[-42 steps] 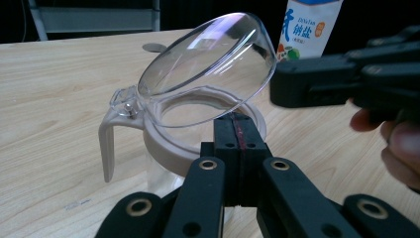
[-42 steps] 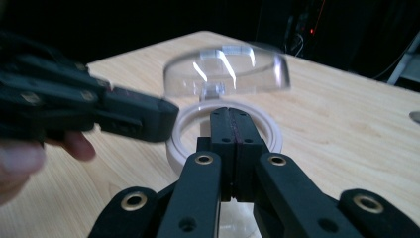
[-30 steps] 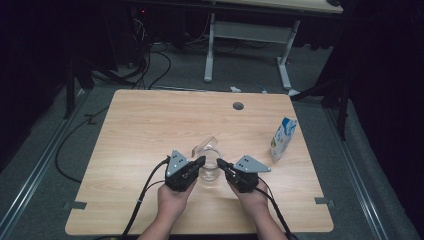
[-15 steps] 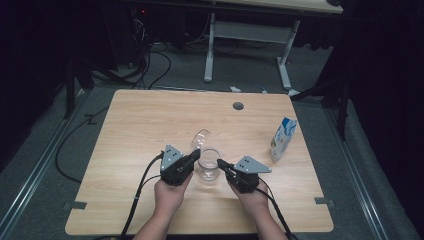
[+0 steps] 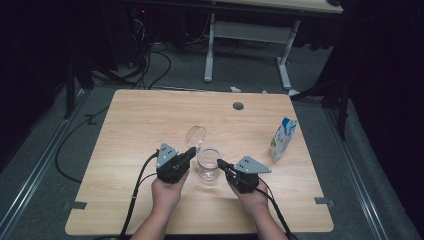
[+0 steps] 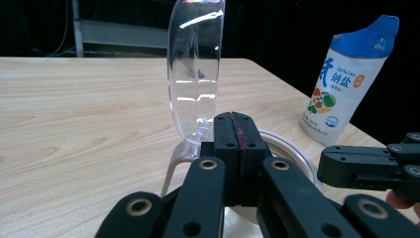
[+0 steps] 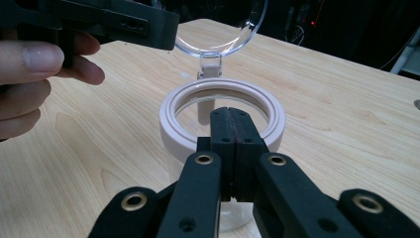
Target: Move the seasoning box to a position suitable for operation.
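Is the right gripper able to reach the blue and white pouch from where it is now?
Probably yes: bare table lies between the right gripper and the pouch, with nothing between.

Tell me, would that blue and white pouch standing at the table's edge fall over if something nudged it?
Probably. The pouch stands tall on a narrow base and already leans a little, so a push near its top would likely tip it. It looks like soft, flexible packaging, so it may dent rather than slide. It sits close to the table's right edge and could drop off.

Jar base behind hand-held gripper
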The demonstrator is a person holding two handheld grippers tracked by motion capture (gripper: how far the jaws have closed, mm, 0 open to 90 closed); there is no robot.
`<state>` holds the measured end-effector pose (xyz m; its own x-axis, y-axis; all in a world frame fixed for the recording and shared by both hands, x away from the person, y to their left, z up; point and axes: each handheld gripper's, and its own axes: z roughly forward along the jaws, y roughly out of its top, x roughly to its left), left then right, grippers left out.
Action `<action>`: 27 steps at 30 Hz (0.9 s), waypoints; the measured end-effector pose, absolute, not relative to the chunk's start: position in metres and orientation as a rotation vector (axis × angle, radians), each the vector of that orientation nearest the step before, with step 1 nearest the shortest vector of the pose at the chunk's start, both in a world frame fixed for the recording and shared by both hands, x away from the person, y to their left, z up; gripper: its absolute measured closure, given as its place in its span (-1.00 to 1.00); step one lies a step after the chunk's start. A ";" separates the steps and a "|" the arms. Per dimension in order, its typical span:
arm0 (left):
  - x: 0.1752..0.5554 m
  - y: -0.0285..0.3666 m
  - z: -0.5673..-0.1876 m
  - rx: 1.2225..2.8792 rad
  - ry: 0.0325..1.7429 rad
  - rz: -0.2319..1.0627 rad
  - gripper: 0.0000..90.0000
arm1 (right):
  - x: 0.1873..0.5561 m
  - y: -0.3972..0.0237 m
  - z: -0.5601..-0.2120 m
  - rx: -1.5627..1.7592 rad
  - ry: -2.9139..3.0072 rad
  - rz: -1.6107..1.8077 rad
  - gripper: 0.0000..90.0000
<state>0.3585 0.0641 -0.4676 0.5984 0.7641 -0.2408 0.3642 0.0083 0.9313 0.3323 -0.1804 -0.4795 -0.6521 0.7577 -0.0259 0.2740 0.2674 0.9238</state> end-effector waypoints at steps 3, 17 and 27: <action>0.358 0.064 -0.467 1.599 0.967 0.408 1.00 | 0.332 -0.180 -0.480 0.928 2.073 1.370 1.00; 0.345 0.072 -0.475 1.703 0.934 0.430 0.91 | 0.330 -0.185 -0.473 0.936 2.041 1.399 0.93; 0.339 0.092 -0.494 1.810 0.947 0.472 0.63 | 0.330 -0.199 -0.474 0.983 2.020 1.389 0.85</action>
<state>0.3394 0.0924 -0.4944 0.6177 0.7802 -0.0989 0.3905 -0.1952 0.8997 0.3302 -0.1990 -0.4737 -0.6174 0.7866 0.0007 0.2821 0.2206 0.9337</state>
